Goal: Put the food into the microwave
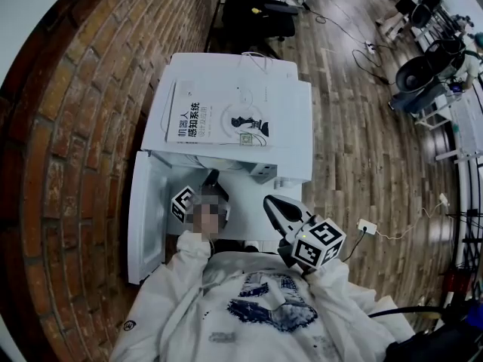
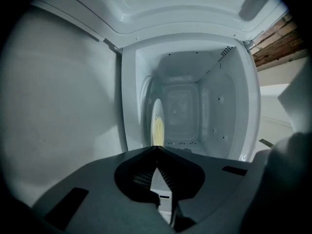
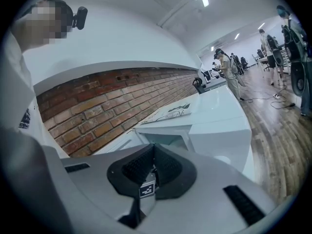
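Observation:
The white microwave (image 1: 290,119) stands against a brick wall, its door (image 1: 147,217) swung open to the left. In the left gripper view, a white plate with yellow food (image 2: 157,126) rests inside the cavity (image 2: 187,111), seen edge-on at its left side. My left gripper (image 2: 157,148) points into the opening just in front of it, shut with nothing between the jaws; in the head view it (image 1: 210,181) sits at the cavity mouth. My right gripper (image 1: 274,204) hangs back to the right of the opening, shut and empty (image 3: 152,148).
A white book (image 1: 219,115) lies on top of the microwave. The brick wall (image 1: 83,142) runs along the left. Wooden floor (image 1: 355,149) spreads to the right, with a power strip (image 1: 367,226), cables, and a black office chair (image 1: 256,10) beyond. People (image 3: 226,69) stand far off.

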Available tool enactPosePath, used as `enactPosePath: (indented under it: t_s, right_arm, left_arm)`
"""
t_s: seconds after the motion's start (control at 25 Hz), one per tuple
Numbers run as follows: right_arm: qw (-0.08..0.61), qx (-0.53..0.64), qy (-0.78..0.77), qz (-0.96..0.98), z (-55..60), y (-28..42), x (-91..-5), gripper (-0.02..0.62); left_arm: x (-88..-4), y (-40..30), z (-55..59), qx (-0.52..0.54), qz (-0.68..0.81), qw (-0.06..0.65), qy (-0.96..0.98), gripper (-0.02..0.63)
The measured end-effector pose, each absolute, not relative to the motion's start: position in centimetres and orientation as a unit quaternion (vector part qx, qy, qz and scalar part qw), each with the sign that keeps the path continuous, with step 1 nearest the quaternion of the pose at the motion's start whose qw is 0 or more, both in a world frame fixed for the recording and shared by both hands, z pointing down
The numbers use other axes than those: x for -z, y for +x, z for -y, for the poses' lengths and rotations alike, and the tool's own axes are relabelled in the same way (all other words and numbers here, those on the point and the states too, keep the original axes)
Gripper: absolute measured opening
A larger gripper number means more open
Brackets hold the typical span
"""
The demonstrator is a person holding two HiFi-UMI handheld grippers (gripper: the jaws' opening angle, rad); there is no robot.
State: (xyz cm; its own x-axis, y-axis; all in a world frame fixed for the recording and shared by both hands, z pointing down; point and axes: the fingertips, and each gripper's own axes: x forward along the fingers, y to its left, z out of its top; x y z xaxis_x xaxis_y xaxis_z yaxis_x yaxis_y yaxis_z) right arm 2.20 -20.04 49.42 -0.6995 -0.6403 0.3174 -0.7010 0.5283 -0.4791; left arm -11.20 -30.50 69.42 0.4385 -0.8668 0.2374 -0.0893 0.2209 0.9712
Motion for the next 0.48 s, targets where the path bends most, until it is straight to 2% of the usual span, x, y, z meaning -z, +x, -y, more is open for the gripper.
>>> enactPosePath:
  t_s: [0.48]
  right_arm:
    - [0.050, -0.299, 0.390, 0.870, 20.5, 2.2, -49.6, 0.014]
  left_arm:
    - [-69.4, -11.3, 31.8, 0.301, 0.434, 0.648, 0.548, 0.008]
